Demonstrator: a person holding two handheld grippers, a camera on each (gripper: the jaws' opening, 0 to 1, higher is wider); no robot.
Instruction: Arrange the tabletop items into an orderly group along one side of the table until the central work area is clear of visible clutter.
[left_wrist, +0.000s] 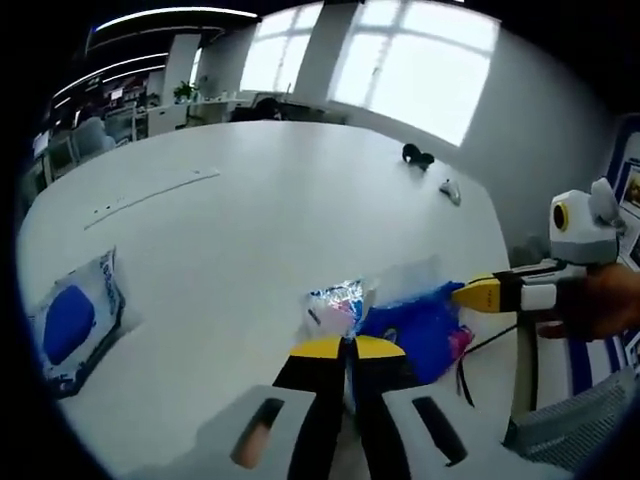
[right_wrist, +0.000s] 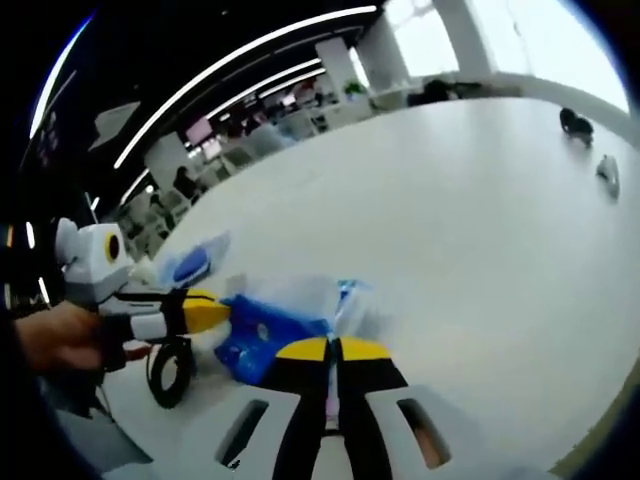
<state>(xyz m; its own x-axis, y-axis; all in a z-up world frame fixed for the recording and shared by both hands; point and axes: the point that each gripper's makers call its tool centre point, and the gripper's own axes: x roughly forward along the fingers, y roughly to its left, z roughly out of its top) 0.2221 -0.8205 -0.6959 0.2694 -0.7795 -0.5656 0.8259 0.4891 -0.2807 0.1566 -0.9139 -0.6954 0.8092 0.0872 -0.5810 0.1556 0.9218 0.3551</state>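
Jaws of left gripper together beside blue bag; right gripper jaws likewise together on tabletop.

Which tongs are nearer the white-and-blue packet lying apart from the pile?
Left. The left tongs sit over the pile, with the white-and-blue packet beside them; the right tongs reach in from the pile's far side.

A broad white surface runs toward tall bright windows. Long ceiling light strips curve above an open office with desks behind.
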